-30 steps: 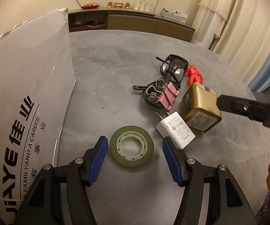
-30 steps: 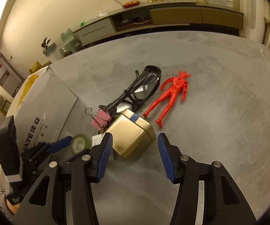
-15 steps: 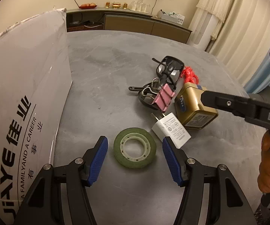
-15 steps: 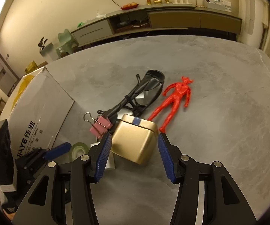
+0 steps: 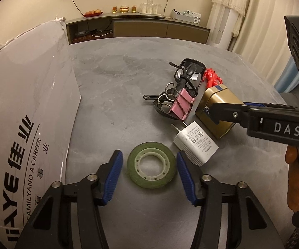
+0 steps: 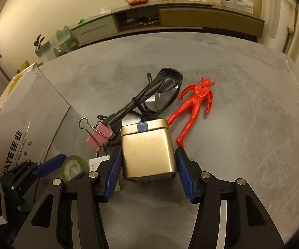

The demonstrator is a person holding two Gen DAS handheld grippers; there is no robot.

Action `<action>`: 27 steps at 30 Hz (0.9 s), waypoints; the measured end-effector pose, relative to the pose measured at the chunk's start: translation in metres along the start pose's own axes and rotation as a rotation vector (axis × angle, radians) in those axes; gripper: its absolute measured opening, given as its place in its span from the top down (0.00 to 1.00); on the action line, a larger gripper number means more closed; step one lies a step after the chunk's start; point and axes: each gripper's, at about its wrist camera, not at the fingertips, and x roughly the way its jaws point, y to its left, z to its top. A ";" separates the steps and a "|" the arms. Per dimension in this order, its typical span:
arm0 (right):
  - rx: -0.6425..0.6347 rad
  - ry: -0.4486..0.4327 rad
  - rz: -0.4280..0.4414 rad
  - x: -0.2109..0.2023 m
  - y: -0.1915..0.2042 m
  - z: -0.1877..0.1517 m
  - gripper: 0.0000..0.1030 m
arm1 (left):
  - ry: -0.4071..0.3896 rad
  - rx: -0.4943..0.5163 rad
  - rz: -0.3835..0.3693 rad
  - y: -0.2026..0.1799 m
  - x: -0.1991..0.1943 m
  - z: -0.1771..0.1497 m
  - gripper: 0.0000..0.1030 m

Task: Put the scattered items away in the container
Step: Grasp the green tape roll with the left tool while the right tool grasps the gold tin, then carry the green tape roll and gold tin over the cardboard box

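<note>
A green tape roll (image 5: 151, 167) lies flat on the grey table between the blue pads of my open left gripper (image 5: 149, 170), a small gap on each side. A gold tin (image 6: 148, 148) sits between the pads of my open right gripper (image 6: 147, 171); the left pad is close to its side, the right pad apart. Beside it lie a white charger plug (image 5: 195, 143), a pink binder clip (image 5: 180, 106), black sunglasses (image 6: 155, 95) and a red toy figure (image 6: 195, 103). The cardboard box (image 5: 25, 108) stands at the left.
The right gripper's arm (image 5: 263, 118) and a hand (image 5: 298, 178) reach in at the right of the left wrist view. A sideboard (image 6: 170, 18) with small items runs along the far wall. Bare table (image 6: 253, 124) lies right of the toy figure.
Both grippers have moved forward. The tape roll now lies between the left pads, and the gold tin has come in between the right pads. Both remain open.
</note>
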 end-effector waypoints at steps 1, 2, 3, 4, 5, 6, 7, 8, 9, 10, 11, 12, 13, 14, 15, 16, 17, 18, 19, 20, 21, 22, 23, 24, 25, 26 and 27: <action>-0.003 -0.001 0.002 0.000 0.000 0.000 0.47 | -0.001 0.000 -0.002 0.001 0.000 0.000 0.51; -0.006 -0.001 0.003 0.000 0.001 0.000 0.47 | -0.002 0.000 -0.003 0.001 0.000 -0.001 0.51; -0.008 0.000 0.005 0.001 0.001 0.000 0.47 | -0.004 0.002 -0.003 0.001 0.000 -0.001 0.51; -0.009 0.000 0.006 0.001 0.002 0.000 0.47 | -0.006 0.003 -0.002 0.001 0.000 -0.001 0.52; -0.010 0.000 0.007 0.000 0.002 -0.001 0.47 | -0.008 0.003 -0.001 0.001 0.000 -0.002 0.52; -0.011 0.001 0.009 0.000 0.001 -0.001 0.47 | -0.010 0.002 -0.001 0.001 -0.001 -0.002 0.52; -0.010 0.001 0.011 0.000 0.001 -0.002 0.47 | -0.011 0.000 -0.003 0.001 -0.001 -0.003 0.52; -0.008 0.001 0.013 -0.001 0.001 -0.002 0.48 | -0.012 -0.001 -0.004 0.001 -0.001 -0.003 0.52; -0.008 -0.001 0.013 -0.003 0.000 -0.003 0.48 | -0.013 -0.003 -0.005 0.001 -0.001 -0.003 0.52; -0.008 -0.002 0.014 -0.004 0.000 -0.003 0.48 | -0.013 -0.006 -0.007 0.001 -0.002 -0.004 0.52; -0.007 -0.004 0.015 -0.005 0.000 -0.004 0.48 | -0.014 -0.007 -0.010 0.001 -0.002 -0.004 0.52; -0.006 -0.006 0.015 -0.007 0.000 -0.004 0.48 | -0.017 -0.007 -0.010 0.000 -0.003 -0.004 0.52; -0.005 -0.008 0.016 -0.008 0.000 -0.005 0.48 | -0.019 -0.005 -0.010 -0.001 -0.005 -0.004 0.52; -0.004 -0.009 0.018 -0.010 0.000 -0.006 0.48 | -0.022 -0.004 -0.011 -0.002 -0.006 -0.005 0.52; -0.002 -0.011 0.019 -0.011 -0.001 -0.006 0.48 | -0.025 -0.003 -0.012 -0.003 -0.008 -0.005 0.52; 0.001 -0.013 0.022 -0.013 -0.002 -0.007 0.48 | -0.029 0.000 -0.012 -0.004 -0.010 -0.005 0.52; 0.005 -0.014 0.026 -0.015 -0.003 -0.008 0.48 | -0.031 0.003 -0.012 -0.006 -0.011 -0.006 0.52; 0.009 -0.016 0.030 -0.017 -0.004 -0.009 0.48 | -0.033 0.006 -0.011 -0.007 -0.013 -0.006 0.52; 0.012 -0.018 0.033 -0.019 -0.005 -0.010 0.48 | -0.036 0.009 -0.010 -0.009 -0.015 -0.006 0.52; 0.013 -0.020 0.037 -0.022 -0.006 -0.011 0.48 | -0.038 0.012 -0.011 -0.011 -0.017 -0.007 0.52; 0.016 -0.024 0.040 -0.025 -0.006 -0.012 0.48 | -0.041 0.015 -0.010 -0.012 -0.020 -0.007 0.52; 0.017 -0.027 0.044 -0.028 -0.007 -0.013 0.48 | -0.044 0.017 -0.010 -0.014 -0.023 -0.007 0.52; 0.018 -0.029 0.048 -0.031 -0.007 -0.014 0.48 | -0.048 0.020 -0.010 -0.016 -0.026 -0.007 0.52; 0.019 -0.032 0.051 -0.034 -0.007 -0.015 0.48 | -0.053 0.022 -0.011 -0.019 -0.030 -0.008 0.52; 0.019 -0.035 0.054 -0.037 -0.008 -0.017 0.48 | -0.058 0.025 -0.012 -0.021 -0.033 -0.008 0.52; 0.019 -0.037 0.057 -0.040 -0.008 -0.019 0.48 | -0.063 0.027 -0.012 -0.023 -0.037 -0.009 0.52; 0.018 -0.039 0.061 -0.043 -0.007 -0.021 0.48 | -0.066 0.028 -0.012 -0.026 -0.040 -0.011 0.52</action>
